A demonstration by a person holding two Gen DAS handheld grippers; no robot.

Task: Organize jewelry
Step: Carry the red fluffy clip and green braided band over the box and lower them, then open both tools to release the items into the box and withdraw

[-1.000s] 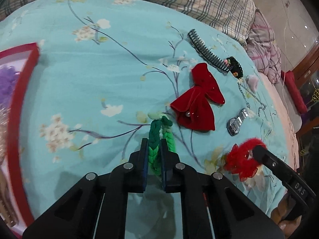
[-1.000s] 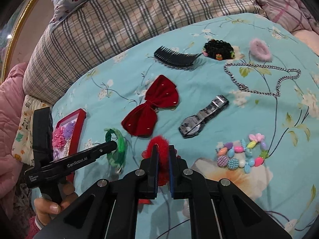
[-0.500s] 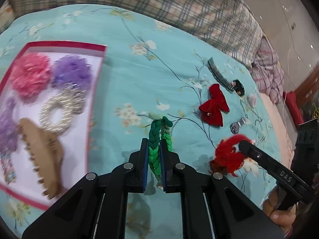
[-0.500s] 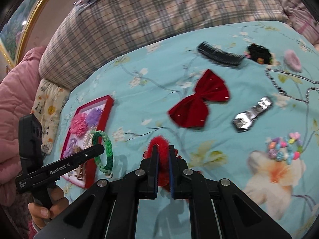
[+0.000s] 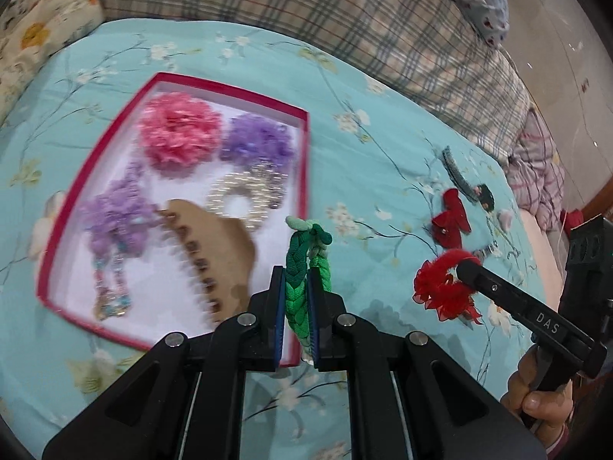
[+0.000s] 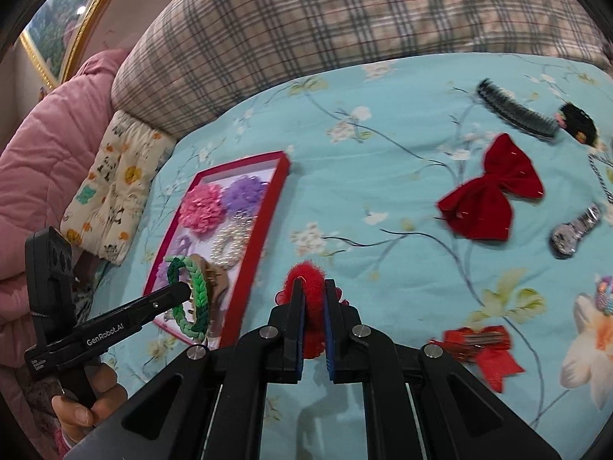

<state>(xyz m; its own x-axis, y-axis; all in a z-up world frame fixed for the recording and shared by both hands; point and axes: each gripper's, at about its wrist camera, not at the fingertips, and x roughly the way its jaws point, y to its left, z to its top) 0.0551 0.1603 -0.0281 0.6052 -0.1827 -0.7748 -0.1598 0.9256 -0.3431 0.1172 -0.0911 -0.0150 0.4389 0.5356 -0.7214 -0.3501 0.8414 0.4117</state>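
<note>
My left gripper (image 5: 295, 280) is shut on a green braided hair tie (image 5: 297, 268), held in the air over the right edge of the red-rimmed box (image 5: 304, 176). The box holds a pink flower (image 5: 178, 132), purple flowers, a pearl scrunchie and a tan claw clip. My right gripper (image 6: 312, 299) is shut on a red fuzzy scrunchie (image 6: 310, 283), held above the bed to the right of the box (image 6: 274, 191). Each gripper shows in the other's view: the left gripper (image 6: 187, 291), the right gripper (image 5: 461, 268).
On the teal floral bedspread lie a red bow (image 6: 494, 199), a black comb (image 6: 513, 109), a black scrunchie (image 6: 578, 124), a silver watch (image 6: 574, 232), a red ribbon clip (image 6: 482, 349) and a bead bracelet at the right edge. Plaid pillows (image 6: 345, 19) line the back.
Both grippers have lifted and swung left with their hair ties. The box has come fully into the left wrist view and now lies under the green tie.
</note>
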